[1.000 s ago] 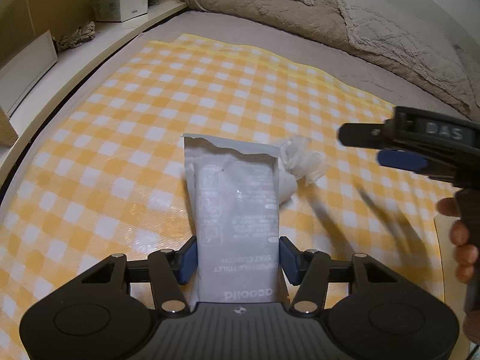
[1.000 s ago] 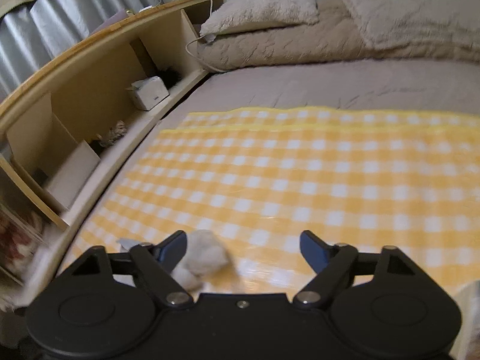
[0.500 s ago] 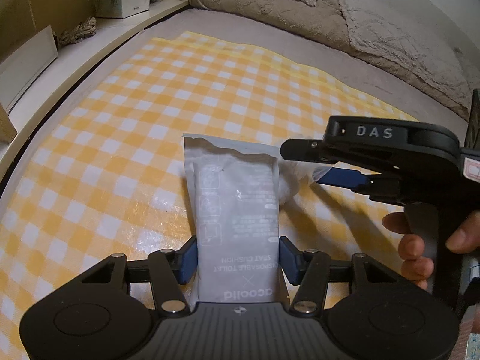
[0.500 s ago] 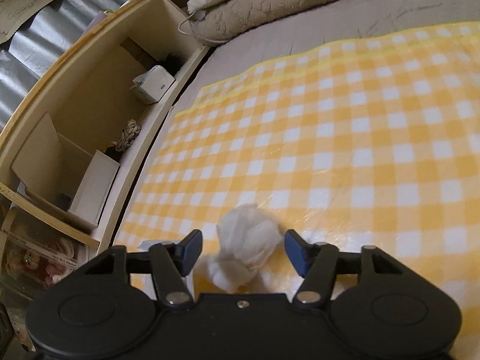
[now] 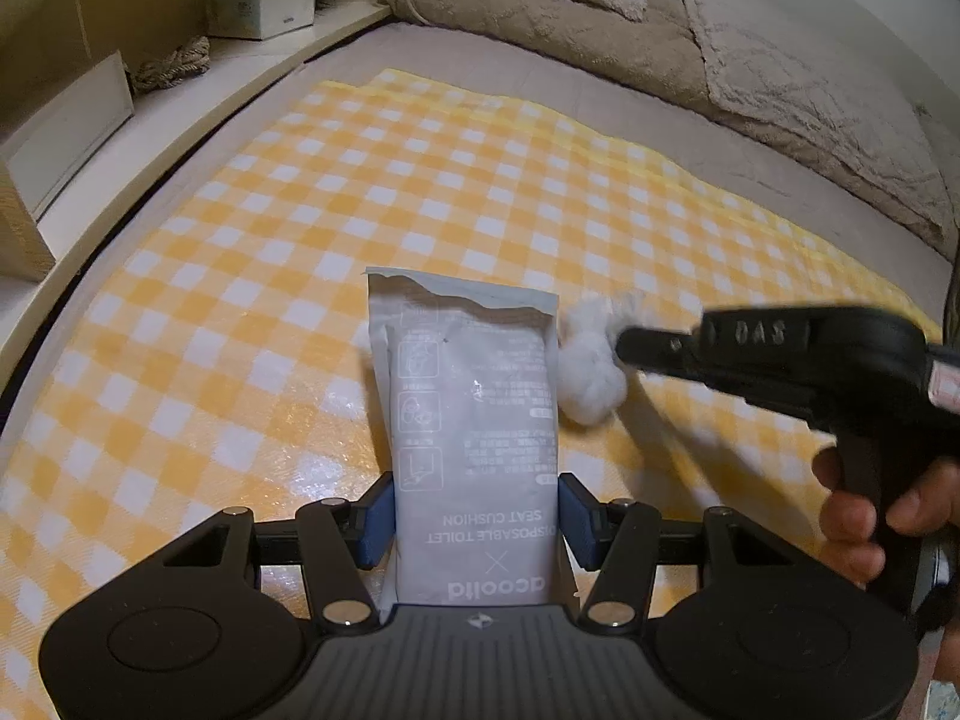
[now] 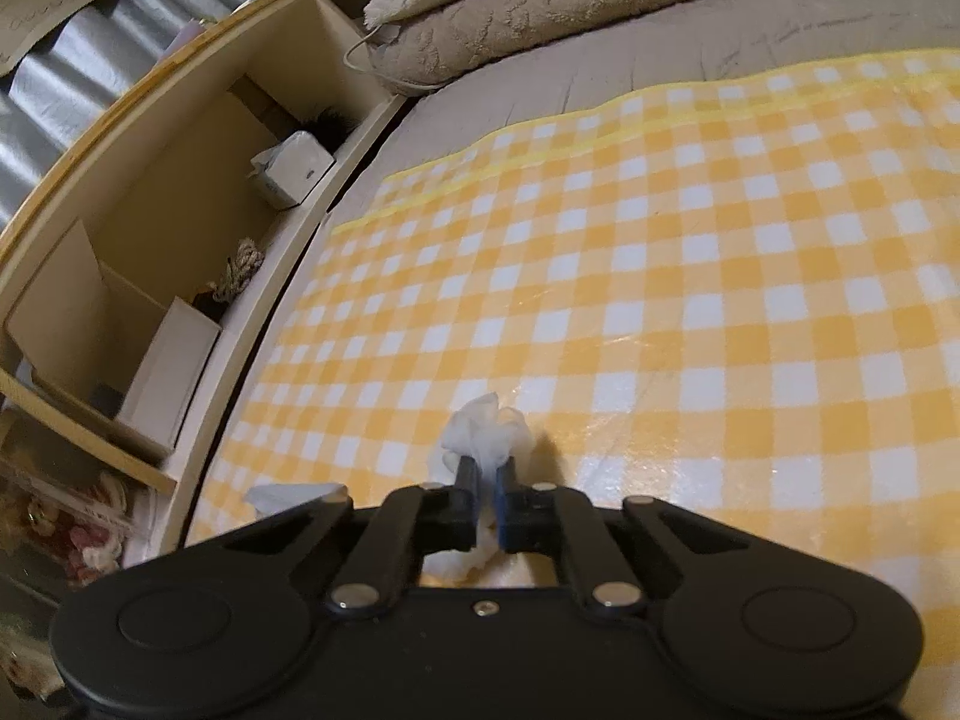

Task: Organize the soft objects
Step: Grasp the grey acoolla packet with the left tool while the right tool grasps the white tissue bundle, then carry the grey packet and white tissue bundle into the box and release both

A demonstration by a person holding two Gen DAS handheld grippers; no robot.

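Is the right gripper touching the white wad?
Touching. The right wrist view shows the right gripper pinched on the white wad, which bulges out beyond its tips.

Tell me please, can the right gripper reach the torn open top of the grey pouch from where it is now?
Probably yes. The right gripper, shut on the white wad, is just beside the grey pouch, and nothing lies between them. The left gripper holds only its lower end.
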